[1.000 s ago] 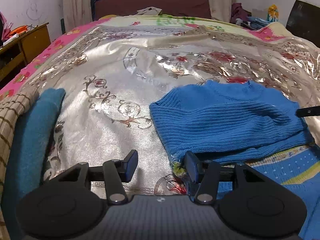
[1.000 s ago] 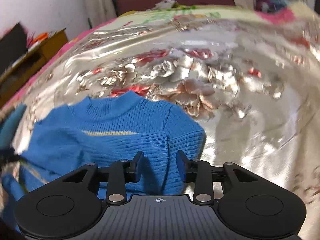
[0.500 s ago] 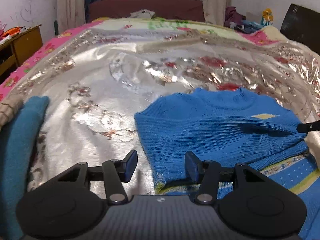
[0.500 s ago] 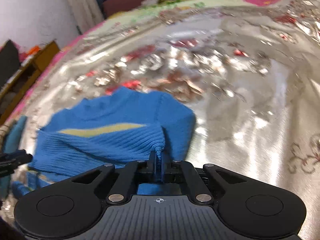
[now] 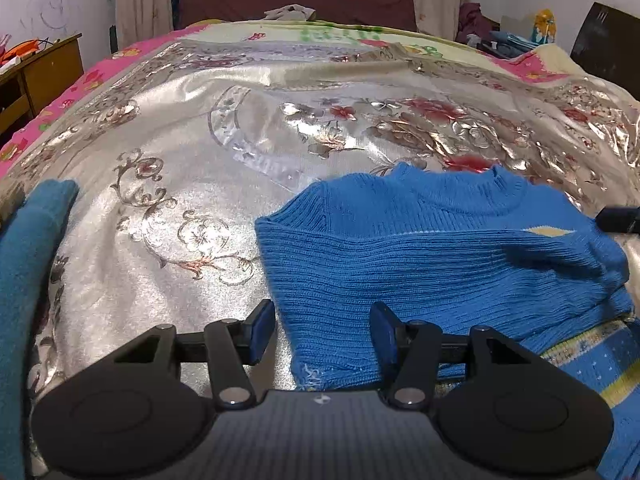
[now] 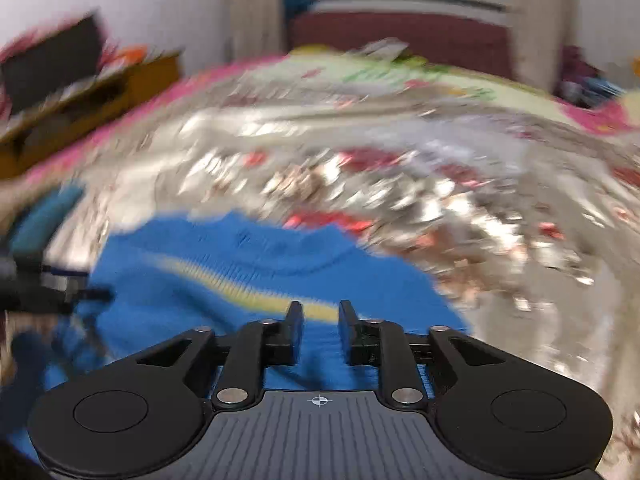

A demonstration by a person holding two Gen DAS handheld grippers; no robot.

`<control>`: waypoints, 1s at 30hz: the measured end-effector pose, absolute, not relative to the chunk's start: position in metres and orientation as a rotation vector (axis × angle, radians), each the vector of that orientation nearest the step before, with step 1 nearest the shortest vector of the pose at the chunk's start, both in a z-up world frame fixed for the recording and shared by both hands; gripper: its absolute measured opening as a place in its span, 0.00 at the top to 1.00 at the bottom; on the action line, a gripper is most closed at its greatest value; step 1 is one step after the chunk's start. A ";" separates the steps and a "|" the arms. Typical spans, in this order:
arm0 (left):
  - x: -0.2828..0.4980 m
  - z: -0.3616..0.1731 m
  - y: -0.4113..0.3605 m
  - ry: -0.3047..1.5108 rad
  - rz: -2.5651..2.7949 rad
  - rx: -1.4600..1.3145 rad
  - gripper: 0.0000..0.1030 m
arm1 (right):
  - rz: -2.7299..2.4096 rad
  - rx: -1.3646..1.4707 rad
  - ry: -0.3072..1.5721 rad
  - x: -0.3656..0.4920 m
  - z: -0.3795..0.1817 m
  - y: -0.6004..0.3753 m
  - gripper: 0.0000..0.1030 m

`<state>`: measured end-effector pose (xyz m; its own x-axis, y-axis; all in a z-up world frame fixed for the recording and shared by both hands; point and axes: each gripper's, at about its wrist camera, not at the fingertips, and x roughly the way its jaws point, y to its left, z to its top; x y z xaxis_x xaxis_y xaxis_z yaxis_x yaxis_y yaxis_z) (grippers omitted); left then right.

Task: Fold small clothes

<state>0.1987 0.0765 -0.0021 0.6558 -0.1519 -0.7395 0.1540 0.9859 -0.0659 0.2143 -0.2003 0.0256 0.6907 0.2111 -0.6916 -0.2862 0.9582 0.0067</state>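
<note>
Right wrist view motion-blurred throughout: bedspread (image 6: 400, 184) pattern smeared, sweater (image 6: 224, 276) ribbing unreadable. Left wrist view: sweater's lower right cut by frame edge; teal garment (image 5: 28, 264) cropped at left.

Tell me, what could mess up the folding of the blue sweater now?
1. The right gripper is opening with nothing pinched between its fingers, so the folded sleeve might slide back open.
2. The silver bedspread looks shiny and wrinkled, so the sweater may slip when tugged.
3. The left gripper is open at the frayed cuff; it might snag loose threads.
</note>
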 end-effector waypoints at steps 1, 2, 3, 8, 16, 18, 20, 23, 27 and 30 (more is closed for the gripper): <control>0.199 -0.003 0.077 0.840 -0.173 0.000 0.45 | 0.283 -0.129 0.773 0.217 0.020 -0.196 0.78; 0.198 -0.004 0.079 0.842 -0.172 -0.005 0.45 | 0.296 -0.148 0.790 0.220 0.014 -0.194 0.78; 0.198 -0.005 0.080 0.843 -0.171 -0.011 0.45 | 0.309 -0.161 0.813 0.223 0.010 -0.194 0.78; 0.200 -0.010 0.085 0.848 -0.170 -0.041 0.44 | 0.349 -0.292 0.863 0.223 0.004 -0.195 0.61; 0.199 -0.011 0.082 0.843 -0.170 -0.029 0.43 | 0.413 -0.310 0.917 0.236 -0.001 -0.194 0.95; 0.198 -0.010 0.082 0.844 -0.171 -0.029 0.43 | 0.400 -0.294 0.904 0.233 0.005 -0.193 0.98; 0.198 -0.010 0.083 0.842 -0.173 -0.031 0.43 | 0.376 -0.225 0.878 0.232 0.016 -0.201 0.98; 0.198 -0.012 0.083 0.840 -0.174 -0.035 0.42 | 0.314 -0.056 0.878 0.242 0.025 -0.222 0.99; 0.199 -0.014 0.082 0.842 -0.171 -0.030 0.40 | 0.191 0.116 0.923 0.266 0.012 -0.238 0.96; 0.199 -0.013 0.082 0.845 -0.169 -0.023 0.40 | 0.131 0.181 0.945 0.273 0.001 -0.247 0.92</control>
<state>0.1992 0.0817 -0.0128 0.6515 -0.1578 -0.7420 0.1392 0.9864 -0.0876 0.2731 -0.2466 0.0013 0.5797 0.1904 -0.7923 -0.0321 0.9769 0.2113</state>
